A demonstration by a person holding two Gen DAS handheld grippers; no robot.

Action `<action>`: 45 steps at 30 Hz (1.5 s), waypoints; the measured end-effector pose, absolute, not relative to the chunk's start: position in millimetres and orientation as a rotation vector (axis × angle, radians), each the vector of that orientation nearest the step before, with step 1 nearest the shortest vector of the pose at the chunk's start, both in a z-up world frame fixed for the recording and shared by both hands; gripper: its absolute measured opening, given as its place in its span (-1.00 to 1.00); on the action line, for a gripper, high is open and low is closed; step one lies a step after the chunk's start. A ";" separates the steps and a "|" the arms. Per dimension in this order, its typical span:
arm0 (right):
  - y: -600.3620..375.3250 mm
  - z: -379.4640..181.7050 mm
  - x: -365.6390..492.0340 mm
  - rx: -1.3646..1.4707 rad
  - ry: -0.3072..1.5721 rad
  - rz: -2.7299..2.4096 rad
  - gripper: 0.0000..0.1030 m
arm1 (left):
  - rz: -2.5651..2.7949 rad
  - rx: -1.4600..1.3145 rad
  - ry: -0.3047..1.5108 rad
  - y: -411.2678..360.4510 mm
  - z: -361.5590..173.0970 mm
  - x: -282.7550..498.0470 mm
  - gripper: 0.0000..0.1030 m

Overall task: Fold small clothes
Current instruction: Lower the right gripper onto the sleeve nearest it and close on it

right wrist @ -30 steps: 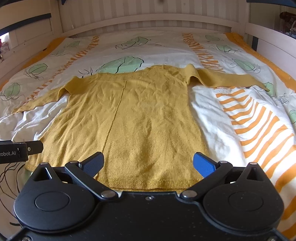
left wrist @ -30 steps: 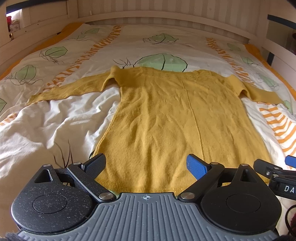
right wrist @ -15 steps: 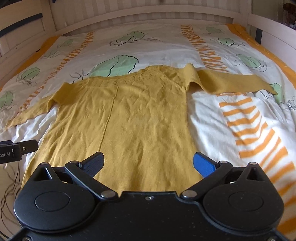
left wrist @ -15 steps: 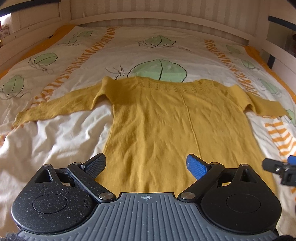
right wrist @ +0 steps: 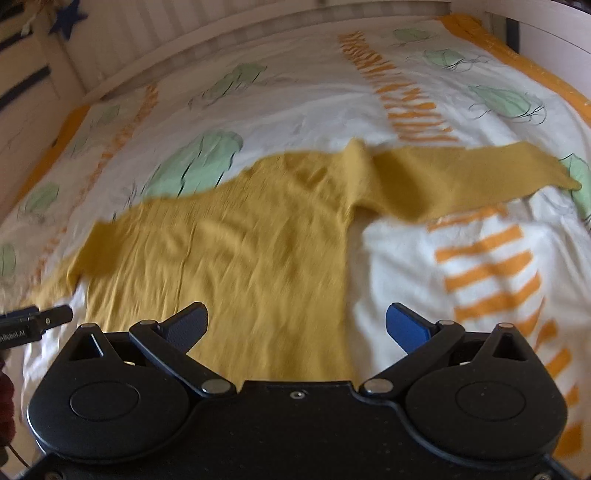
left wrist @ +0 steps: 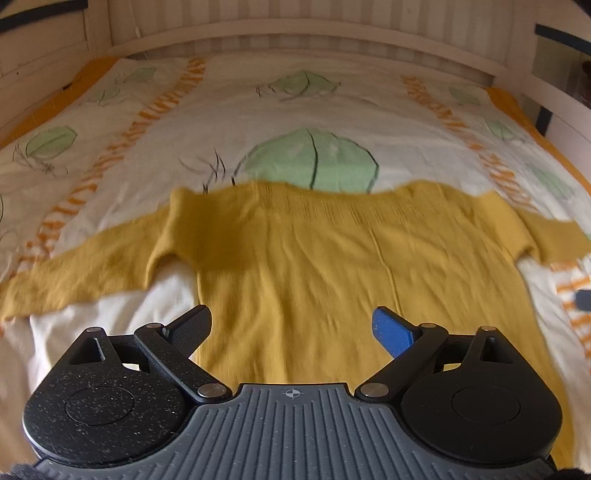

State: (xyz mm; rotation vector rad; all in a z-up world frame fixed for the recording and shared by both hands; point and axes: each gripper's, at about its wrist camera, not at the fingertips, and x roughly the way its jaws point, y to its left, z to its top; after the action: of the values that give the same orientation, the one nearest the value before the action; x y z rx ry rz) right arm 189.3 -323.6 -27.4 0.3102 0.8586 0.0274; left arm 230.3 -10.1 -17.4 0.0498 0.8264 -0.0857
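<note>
yellow sweater (left wrist: pixel 332 273) flat, both grippers spread empty, right view alone shows full sleeve (right wrist: pixel 461 181)

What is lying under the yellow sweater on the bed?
The yellow sweater lies flat on a white duvet cover with green leaves and orange stripes. One green leaf shows beyond the neckline, its lower part hidden. Whatever the print shows beneath the sweater's body cannot be seen.

A white duvet (left wrist: pixel 303 107) printed with green leaves and orange stripes covers a white-railed bed (left wrist: pixel 280 31).
</note>
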 end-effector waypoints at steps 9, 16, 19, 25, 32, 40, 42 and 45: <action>-406.5 -25.9 242.2 0.436 0.797 -0.074 0.99 | -0.060 0.024 0.873 -10.1 -55.3 265.6 0.83; -482.1 -48.6 268.4 0.522 0.846 -0.250 0.99 | -0.113 0.032 0.956 -22.3 -87.4 278.5 0.83; -514.0 -58.4 270.7 0.547 0.840 -0.326 0.98 | -0.113 0.044 1.002 -23.1 -104.5 281.4 0.83; -563.5 -79.9 268.0 0.625 0.820 -0.432 0.98 | -0.114 0.046 0.971 -21.0 -114.3 273.7 0.93; -601.8 -109.0 266.7 0.782 0.767 -0.498 0.71 | -0.117 0.039 0.987 -22.2 -117.2 280.4 0.99; -617.6 -113.9 273.2 0.817 0.695 -0.523 -0.63 | -0.119 0.048 1.000 -23.4 -116.2 283.7 0.99; -618.0 -109.3 275.7 0.810 0.686 -0.520 -0.73 | -0.119 0.047 1.005 -22.9 -114.2 284.8 0.98; -610.4 -87.3 282.8 0.683 0.691 -0.510 -0.74 | -0.111 0.051 0.998 -22.4 -109.9 284.4 0.87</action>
State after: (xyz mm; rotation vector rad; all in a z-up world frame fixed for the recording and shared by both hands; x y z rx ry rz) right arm 282.8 -610.4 -87.3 0.6831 0.6909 -0.5100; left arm 284.4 -22.4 -109.9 0.0508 0.9980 -0.1107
